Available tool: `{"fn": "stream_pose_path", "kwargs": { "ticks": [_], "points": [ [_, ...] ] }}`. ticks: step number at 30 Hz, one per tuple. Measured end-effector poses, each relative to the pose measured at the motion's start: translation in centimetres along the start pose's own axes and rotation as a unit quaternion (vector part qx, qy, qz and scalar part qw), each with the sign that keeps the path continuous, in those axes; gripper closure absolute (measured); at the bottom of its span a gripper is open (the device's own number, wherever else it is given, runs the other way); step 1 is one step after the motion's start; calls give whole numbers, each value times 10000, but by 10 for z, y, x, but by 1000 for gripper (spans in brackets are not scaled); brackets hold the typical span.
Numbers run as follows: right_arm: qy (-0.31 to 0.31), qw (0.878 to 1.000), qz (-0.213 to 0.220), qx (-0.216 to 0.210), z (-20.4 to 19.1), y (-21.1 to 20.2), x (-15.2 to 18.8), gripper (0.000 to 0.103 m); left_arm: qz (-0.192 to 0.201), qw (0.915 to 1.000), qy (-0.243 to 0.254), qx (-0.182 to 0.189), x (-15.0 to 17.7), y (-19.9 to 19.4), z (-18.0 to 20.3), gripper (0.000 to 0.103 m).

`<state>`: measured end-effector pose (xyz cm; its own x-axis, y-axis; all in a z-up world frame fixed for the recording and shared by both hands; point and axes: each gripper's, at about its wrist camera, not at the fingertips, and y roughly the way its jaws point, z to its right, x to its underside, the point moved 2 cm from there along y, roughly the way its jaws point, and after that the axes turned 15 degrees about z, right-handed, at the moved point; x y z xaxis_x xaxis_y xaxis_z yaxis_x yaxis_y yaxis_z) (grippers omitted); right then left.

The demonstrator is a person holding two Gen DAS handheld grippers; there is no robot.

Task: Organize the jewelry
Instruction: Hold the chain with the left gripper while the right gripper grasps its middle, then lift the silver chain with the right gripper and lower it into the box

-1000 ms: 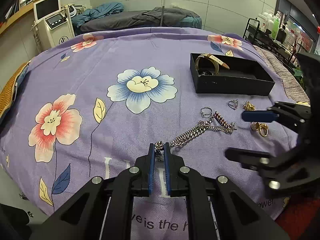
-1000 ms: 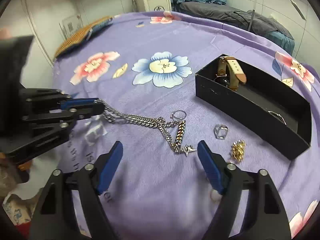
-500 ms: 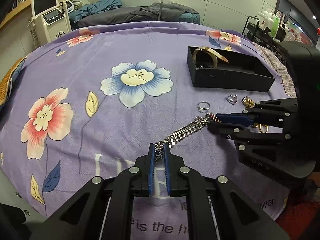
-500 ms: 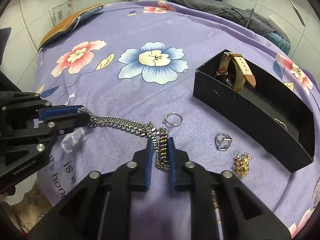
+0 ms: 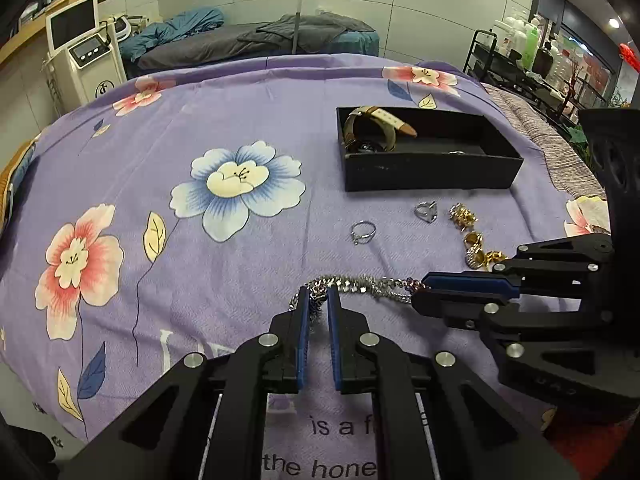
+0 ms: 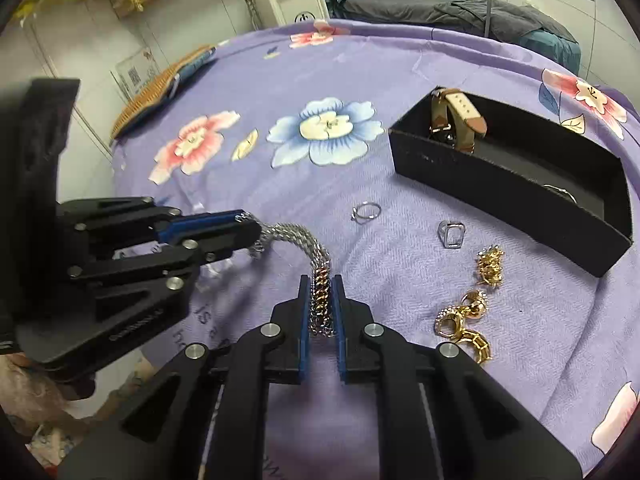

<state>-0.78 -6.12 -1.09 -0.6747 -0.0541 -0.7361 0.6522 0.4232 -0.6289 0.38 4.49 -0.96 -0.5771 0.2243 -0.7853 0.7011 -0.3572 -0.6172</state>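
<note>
I've got the chunky silver curb-link chain [image 6: 316, 256] pinched at both ends: left gripper [image 5: 318, 304] clamped on one end, right gripper [image 6: 320, 304] clamped on the other, right jaws just finished closing with the links between the pads. The chain is off the purple floral bedsheet surface [image 5: 160, 128] in the middle and sags in a short arc between the two grippers; in the left wrist view its long axis runs sideways from my left gripper across to the right gripper [image 5: 424, 294]. The open black rectangular box [image 5: 432, 168] sits ahead and to the right of the chain, already holding a tan-strap wristwatch [image 5: 376, 128]. My right gripper is the nearer one to it; the box's long axis lies roughly parallel to the chain as the left view shows it. So my guess for the next move is to carry both ends forward-right together and lower the chain in lengthwise. Between the chain and the box lie a thin silver ring [image 6: 366, 213], a square-faced silver ring [image 6: 451, 234] and a cluster of gold pieces [image 6: 470, 308], all loose on the sheet. The sagging middle could drag one if I travel low.
</note>
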Motion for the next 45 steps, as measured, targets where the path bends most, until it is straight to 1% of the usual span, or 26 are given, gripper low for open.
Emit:
{"fn": "stream_pose_path", "kwargs": {
  "ticks": [3, 11, 18, 21, 25, 28, 31, 35, 39, 41, 43, 44, 45],
  "points": [
    [80, 9998, 166, -28, 2, -14, -8, 92, 78, 10000, 46, 29, -8, -4, 3, 94],
    [278, 9982, 521, 99, 15, -48, -28, 92, 314, 9991, 185, 193, -32, -8, 20, 94],
    [327, 9955, 802, 394, 34, -71, -42, 92, 509, 9973, 283, 446, -53, -7, 41, 94],
    [394, 9939, 897, 498, 44, -78, -47, 92, 661, 9955, 351, 579, -69, -6, 53, 94],
    [367, 9915, 1070, 645, 56, -87, -59, 92, 947, 9917, 475, 734, -98, -2, 68, 94],
    [377, 9891, 1217, 735, 66, -93, -71, 92, 1034, 9900, 415, 869, -120, 8, 75, 94],
    [375, 9880, 1300, 744, 71, -95, -81, 92, 1069, 9899, 404, 844, -135, 15, 78, 94],
    [249, 9865, 1446, 723, 70, -102, -94, 92, 1104, 9898, 340, 835, -140, 15, 78, 94],
    [141, 9840, 1603, 772, 71, -111, -112, 92, 1018, 9912, 319, 780, -130, 16, 69, 94],
    [129, 9833, 1655, 752, 71, -116, -121, 92, 907, 9923, 258, 805, -120, 17, 63, 86],
    [72, 9825, 1712, 729, 69, -122, -128, 92, 882, 9917, 226, 912, -113, 15, 62, 53],
    [16, 9820, 1736, 739, 67, -123, -131, 92, 907, 9914, 206, 921, -110, 13, 63, 48],
    [-59, 9816, 1759, 742, 65, -125, -136, 92, 917, 9909, 202, 962, -108, 12, 64, 47]
  ]
}}
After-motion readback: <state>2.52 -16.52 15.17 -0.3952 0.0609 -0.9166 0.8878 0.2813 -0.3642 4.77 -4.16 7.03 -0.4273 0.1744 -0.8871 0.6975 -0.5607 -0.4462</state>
